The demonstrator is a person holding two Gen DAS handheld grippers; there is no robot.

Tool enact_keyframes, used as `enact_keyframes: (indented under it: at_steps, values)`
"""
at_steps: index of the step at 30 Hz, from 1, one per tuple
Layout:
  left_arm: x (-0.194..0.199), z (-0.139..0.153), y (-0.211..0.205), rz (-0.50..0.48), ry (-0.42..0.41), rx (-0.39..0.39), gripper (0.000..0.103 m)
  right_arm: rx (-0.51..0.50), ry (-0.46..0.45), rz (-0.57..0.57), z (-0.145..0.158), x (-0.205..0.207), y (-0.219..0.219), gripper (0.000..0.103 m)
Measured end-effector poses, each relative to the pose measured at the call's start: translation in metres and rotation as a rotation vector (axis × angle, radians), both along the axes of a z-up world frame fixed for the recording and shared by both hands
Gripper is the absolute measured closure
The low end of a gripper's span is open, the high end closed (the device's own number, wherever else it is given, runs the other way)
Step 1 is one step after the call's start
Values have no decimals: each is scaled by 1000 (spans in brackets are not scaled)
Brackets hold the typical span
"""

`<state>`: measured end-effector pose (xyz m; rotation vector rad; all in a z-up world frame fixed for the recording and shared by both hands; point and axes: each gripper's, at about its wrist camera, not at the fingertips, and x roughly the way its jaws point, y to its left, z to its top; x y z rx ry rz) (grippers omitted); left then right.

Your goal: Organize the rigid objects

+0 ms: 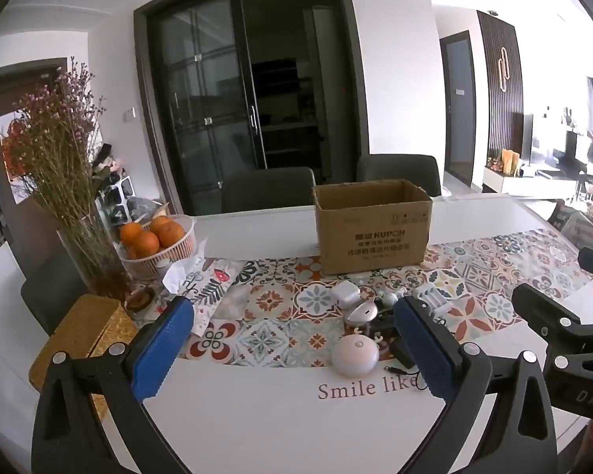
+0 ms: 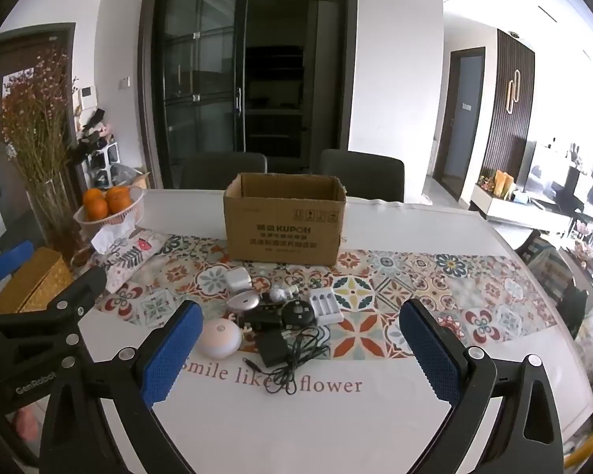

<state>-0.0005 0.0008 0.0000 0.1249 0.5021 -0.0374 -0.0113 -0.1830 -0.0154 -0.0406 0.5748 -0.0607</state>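
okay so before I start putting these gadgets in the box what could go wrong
The black adapter's cable lies in loose loops among the pile; lifting the adapter could drag neighbours. The round white light looks smooth and domed, so it may slip from the right tongs. The cardboard box has tall walls to clear.

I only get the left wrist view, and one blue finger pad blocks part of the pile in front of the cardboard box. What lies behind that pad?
Observer: A black power adapter lies there, with its cable loosely tangled beside it.
Operator: Is anything else hidden near it?
Observer: A round black device sits just left of the white battery charger.
Operator: Is the right gripper holding anything?
Observer: No. The right gripper is wide open, with nothing between its fingers.
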Motion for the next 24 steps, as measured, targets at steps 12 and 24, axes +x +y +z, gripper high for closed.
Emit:
enact_keyframes:
  at_steps: [12,24]
  values:
    - [0,-1,-1,4,-7,6,0,5,1,-5,3,1,-1,2]
    - [0,2,-3,-1,-11,8,0,8,1,-3,0,2,-2,2]
